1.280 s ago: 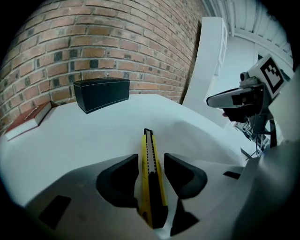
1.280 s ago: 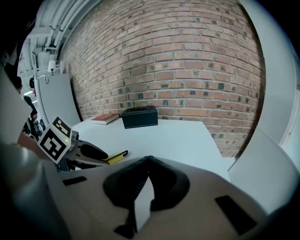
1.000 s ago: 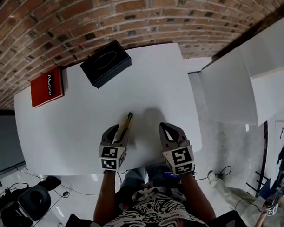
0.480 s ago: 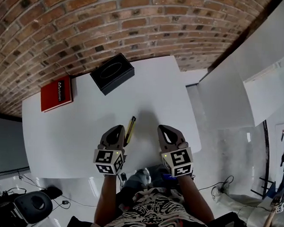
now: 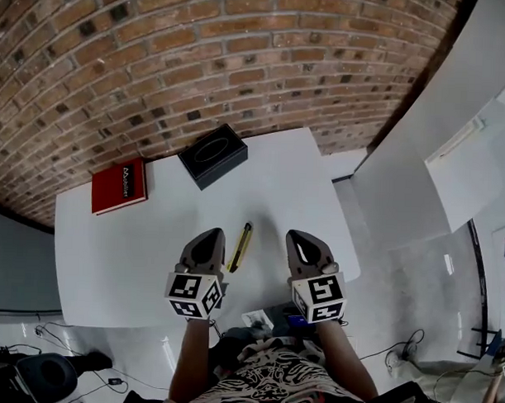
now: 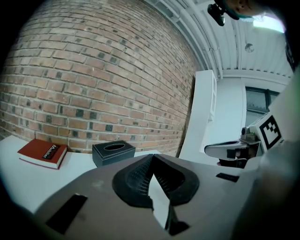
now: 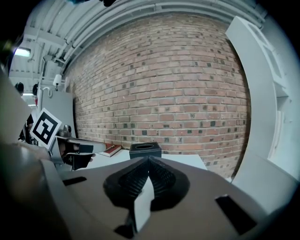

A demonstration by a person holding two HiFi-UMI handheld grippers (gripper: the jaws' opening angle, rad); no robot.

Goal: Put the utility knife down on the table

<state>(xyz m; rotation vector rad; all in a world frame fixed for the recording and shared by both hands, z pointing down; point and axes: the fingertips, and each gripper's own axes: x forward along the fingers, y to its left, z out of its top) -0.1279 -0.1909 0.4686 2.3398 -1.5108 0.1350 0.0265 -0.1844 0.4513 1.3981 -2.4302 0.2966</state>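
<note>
The utility knife (image 5: 241, 247), slim, yellow and black, lies flat on the white table (image 5: 110, 249) between my two grippers. My left gripper (image 5: 211, 236) is just left of it and a little apart, shut with nothing in its jaws. My right gripper (image 5: 302, 239) hovers to the knife's right, also shut and empty. In the left gripper view the left gripper (image 6: 152, 157) has its jaws meeting at the tip, and the right gripper (image 6: 234, 150) shows at the side. The right gripper view shows the right gripper (image 7: 148, 160) closed the same way. The knife is hidden in both gripper views.
A black tissue box (image 5: 213, 156) stands at the table's far edge, and a red book (image 5: 120, 185) lies at the far left. A brick wall (image 5: 158, 61) runs behind the table. A white cabinet (image 5: 402, 177) stands to the right, past the table's edge.
The left gripper, spread beside the knife a second ago, has closed and drawn slightly away from it. The knife stays on the table. The head view has tilted up.
</note>
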